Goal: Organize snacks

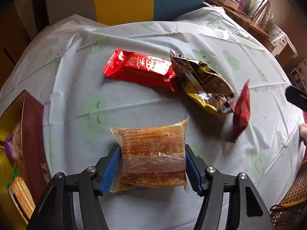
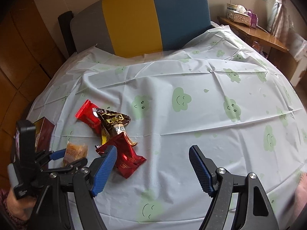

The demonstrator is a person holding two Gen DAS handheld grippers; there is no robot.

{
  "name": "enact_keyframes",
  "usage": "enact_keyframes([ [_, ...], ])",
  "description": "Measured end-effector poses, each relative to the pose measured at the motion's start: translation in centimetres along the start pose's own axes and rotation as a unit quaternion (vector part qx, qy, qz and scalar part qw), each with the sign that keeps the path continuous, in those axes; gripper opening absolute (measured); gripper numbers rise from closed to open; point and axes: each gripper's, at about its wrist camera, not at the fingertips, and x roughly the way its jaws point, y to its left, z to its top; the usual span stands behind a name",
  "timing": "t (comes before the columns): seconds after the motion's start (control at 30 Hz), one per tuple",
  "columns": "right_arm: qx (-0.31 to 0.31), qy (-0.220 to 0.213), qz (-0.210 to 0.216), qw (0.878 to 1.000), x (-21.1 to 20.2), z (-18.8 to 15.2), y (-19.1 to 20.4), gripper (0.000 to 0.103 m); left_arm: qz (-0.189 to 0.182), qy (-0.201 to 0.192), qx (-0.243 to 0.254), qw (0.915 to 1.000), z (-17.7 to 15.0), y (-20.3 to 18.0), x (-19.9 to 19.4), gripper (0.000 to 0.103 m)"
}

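Tablecloth: pale cloth (image 2: 201,103) printed with green smiling clouds, creased, covering the whole work surface.
Left gripper: the left gripper (image 1: 153,164) points steeply down with a clear-wrapped brown snack (image 1: 151,145) between its blue pads; both pads lie against the packet's side edges, so the jaws grip it across its width.
Clear-wrapped brown snack: it lies flat on the cloth at the near edge in the left wrist view, printed text on its upper left, a second similar packet partly showing beneath it.
Right gripper: the right gripper (image 2: 153,168) hangs over bare cloth with jaws wide apart and nothing between them.
Bright red packet: a bright red packet (image 1: 140,69) lies beyond the brown snack, well apart from it, its right end touching the gold and brown bag (image 1: 203,82).
Gold and brown bag: crumpled, slanting down to the right, its lower end meeting a dark red packet (image 1: 240,113).
Dark red packet: blurred in the left wrist view; in the right wrist view it lies flat just beside the right gripper's left finger.
Box: a maroon and gold box (image 1: 28,140) stands at the left edge of the cloth, near the left gripper.
Background: a yellow and blue chair back (image 2: 153,17) stands behind the table.
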Motion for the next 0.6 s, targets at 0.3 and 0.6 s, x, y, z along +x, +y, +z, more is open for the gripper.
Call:
enact_keyframes([
  [0.3,0.023,0.005,0.009,1.0,0.4,-0.1,-0.7,0.078,0.022,-0.065,0.064,0.9956,-7.1,-3.9,-2.4,0.065],
  [0.6,-0.035,0.002,0.038,0.999,0.6,-0.7,1.8,0.078,0.008,-0.126,0.06,0.9902,-9.6,-2.7,-3.0,0.066],
])
